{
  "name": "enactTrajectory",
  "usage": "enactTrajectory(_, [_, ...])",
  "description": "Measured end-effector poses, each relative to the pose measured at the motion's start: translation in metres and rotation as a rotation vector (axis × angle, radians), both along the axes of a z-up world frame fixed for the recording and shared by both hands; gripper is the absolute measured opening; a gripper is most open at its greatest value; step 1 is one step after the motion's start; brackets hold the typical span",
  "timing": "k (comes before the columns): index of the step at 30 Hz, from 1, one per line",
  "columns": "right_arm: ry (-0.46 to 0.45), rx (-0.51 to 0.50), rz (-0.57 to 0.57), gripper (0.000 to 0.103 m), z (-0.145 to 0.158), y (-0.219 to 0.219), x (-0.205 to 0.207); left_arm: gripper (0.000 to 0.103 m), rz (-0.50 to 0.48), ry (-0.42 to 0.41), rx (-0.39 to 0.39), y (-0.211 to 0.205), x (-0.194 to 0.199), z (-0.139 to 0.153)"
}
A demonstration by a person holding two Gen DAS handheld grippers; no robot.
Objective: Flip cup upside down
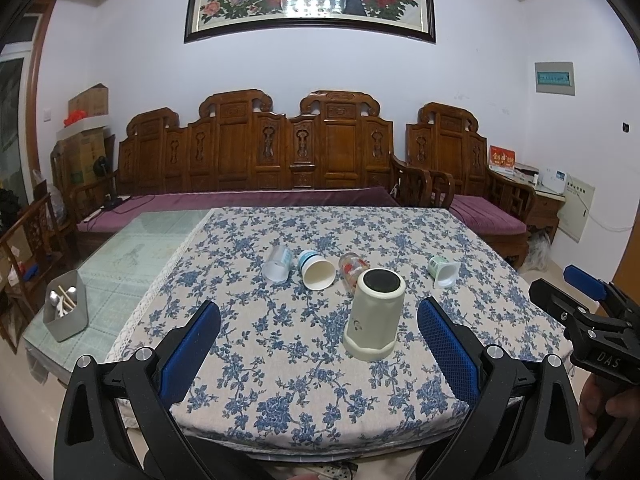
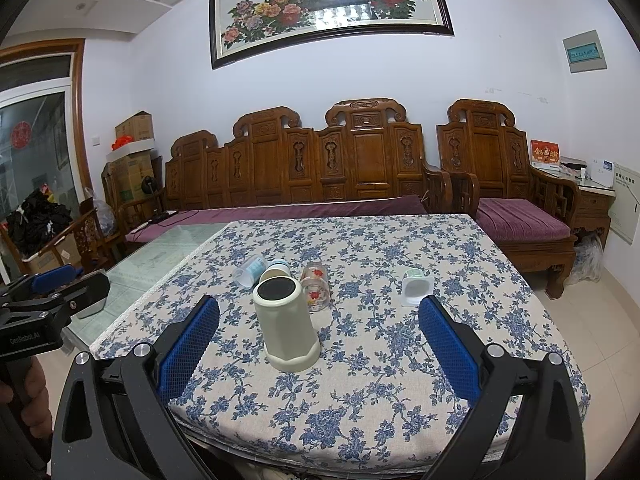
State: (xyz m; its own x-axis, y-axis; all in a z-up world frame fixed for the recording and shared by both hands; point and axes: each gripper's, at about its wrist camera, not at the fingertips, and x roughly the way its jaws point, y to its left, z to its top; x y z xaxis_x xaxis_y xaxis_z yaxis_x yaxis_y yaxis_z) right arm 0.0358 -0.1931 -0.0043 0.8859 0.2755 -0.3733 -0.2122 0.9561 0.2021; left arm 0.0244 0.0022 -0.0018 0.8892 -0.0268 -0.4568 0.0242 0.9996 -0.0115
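Observation:
A cream cup (image 1: 374, 316) stands upside down on the floral tablecloth (image 1: 304, 380), its dark base facing up; it also shows in the right wrist view (image 2: 286, 322). My left gripper (image 1: 318, 320) is open and empty, held back near the table's front edge with the cup between and beyond its fingers. My right gripper (image 2: 320, 316) is open and empty too, with the cup slightly left of its centre line. Each gripper shows at the edge of the other's view: the right one (image 1: 592, 312) and the left one (image 2: 48, 292).
Behind the cream cup lie several cups on their sides: a clear plastic one (image 1: 277, 265), a white and blue one (image 1: 316, 269), a glass with red flowers (image 1: 352, 270) and a small green and white one (image 1: 444, 271). A grey utensil holder (image 1: 66, 310) stands on the glass table to the left.

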Motion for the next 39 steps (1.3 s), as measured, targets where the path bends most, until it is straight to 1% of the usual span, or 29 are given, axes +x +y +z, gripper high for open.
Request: enactTrajectory(39, [0.004,0.002,0.006,0.101,-0.0012,0.0062,-0.0007,0.095,0.009,0.001,0.006,-0.0007,-0.0015,-0.002])
